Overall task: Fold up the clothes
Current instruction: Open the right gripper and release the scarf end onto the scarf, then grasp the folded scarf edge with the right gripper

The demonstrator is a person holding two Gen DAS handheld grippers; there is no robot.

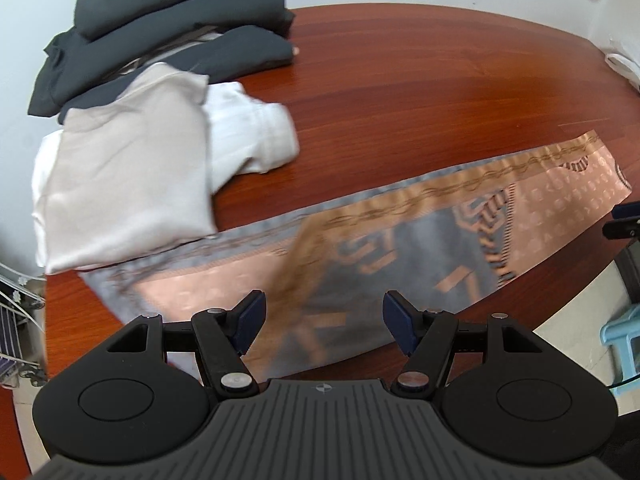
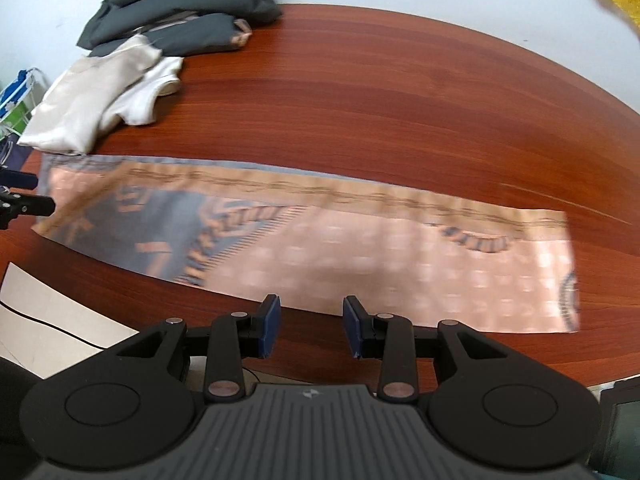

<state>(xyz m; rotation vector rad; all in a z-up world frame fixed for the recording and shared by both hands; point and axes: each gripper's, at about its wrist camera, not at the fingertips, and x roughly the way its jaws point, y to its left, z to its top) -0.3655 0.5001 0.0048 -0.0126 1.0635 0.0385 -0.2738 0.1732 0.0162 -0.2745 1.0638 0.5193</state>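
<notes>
Right wrist view: the patterned scarf (image 2: 320, 248) lies as a long flat strip on the bench (image 2: 400, 100), seemingly half folded; finished piles (image 2: 120, 72) sit beyond. Right gripper (image 2: 311, 328) and left gripper (image 1: 323, 324) hover spread, empty.

Patterned pink-grey scarf (image 2: 320, 248) flat, folded lengthwise

One patterned cloth (image 2: 320, 248), two clothes piles (image 1: 132, 176).
</notes>
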